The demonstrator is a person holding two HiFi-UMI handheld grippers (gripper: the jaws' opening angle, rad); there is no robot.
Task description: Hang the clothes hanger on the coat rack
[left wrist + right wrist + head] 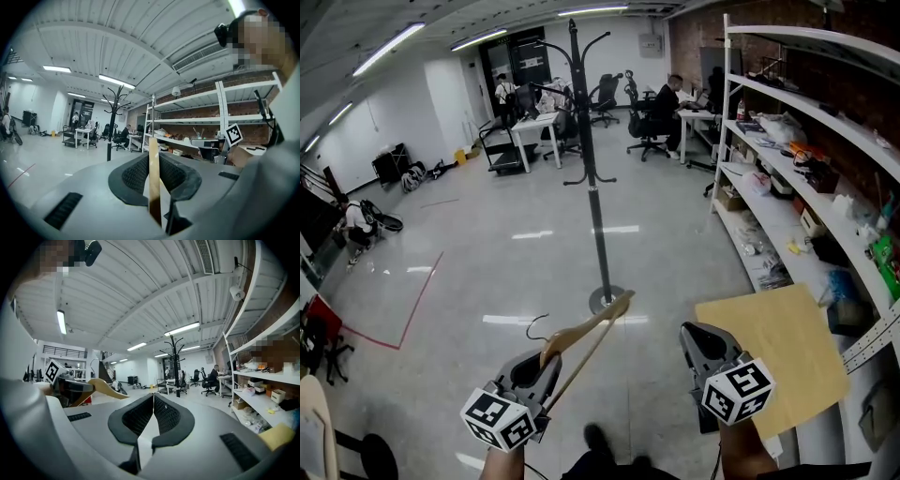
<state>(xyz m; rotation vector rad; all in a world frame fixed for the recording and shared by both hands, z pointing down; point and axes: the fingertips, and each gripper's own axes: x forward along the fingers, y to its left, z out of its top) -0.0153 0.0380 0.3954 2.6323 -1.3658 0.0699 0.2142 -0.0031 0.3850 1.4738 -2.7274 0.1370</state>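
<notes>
A black coat rack (587,141) stands upright on the grey floor ahead, its round base (606,300) just beyond the hanger's tip. My left gripper (546,364) is shut on a wooden clothes hanger (586,336), which slants up to the right; its wire hook (534,327) points left. In the left gripper view the hanger's bar (153,168) stands pinched between the pads, and the coat rack (112,123) shows far off at left. My right gripper (699,336) is shut and holds nothing. The right gripper view shows the hanger (105,387) at left and the coat rack (176,364) ahead.
White shelving (787,169) full of clutter runs along the right wall. A tan cardboard sheet (783,352) juts out from it beside my right gripper. Desks, chairs and seated people (661,112) are at the far end. A red tape line (412,314) marks the floor at left.
</notes>
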